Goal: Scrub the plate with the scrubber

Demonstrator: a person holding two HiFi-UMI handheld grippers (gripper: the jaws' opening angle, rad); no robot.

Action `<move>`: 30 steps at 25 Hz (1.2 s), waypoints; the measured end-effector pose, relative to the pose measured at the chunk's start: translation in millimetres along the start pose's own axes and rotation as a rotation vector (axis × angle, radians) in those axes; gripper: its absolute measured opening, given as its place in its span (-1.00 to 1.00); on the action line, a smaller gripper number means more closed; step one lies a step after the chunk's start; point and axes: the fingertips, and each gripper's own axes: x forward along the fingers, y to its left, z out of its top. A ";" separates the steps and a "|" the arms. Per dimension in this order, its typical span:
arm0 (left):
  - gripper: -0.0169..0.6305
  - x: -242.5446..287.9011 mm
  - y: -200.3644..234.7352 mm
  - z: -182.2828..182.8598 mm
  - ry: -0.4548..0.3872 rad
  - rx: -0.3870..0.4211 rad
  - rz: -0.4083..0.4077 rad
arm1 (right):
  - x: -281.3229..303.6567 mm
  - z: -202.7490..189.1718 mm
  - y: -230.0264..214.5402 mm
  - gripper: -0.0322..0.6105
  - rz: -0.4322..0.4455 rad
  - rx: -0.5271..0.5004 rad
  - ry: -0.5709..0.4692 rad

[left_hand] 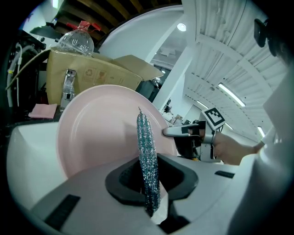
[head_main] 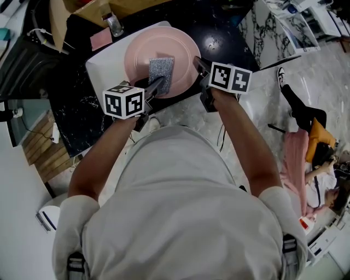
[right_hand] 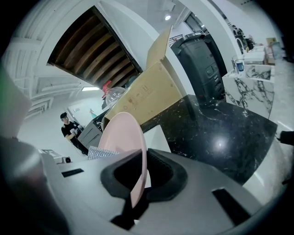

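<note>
**Countertop** (head_main: pixel 224 41): black stone, pale veining, glossy; runs from the left of the scene to the right.

- White sink (head_main: pixel 104 65): set into the left part, near edge.
- Chrome tap (head_main: pixel 114 24): upright at the sink's far rim.
- Pink folded cloth (head_main: pixel 101 39): flat, just left of the tap.
- Cardboard box (head_main: pixel 90 10): brown, flaps open, at the far edge behind the tap and cloth.
</note>
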 end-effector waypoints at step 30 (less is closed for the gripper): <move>-0.74 -77.0 73.2 51.5 -0.025 0.158 0.186 | -4.3 -13.3 3.1 -0.82 -0.002 -0.020 0.044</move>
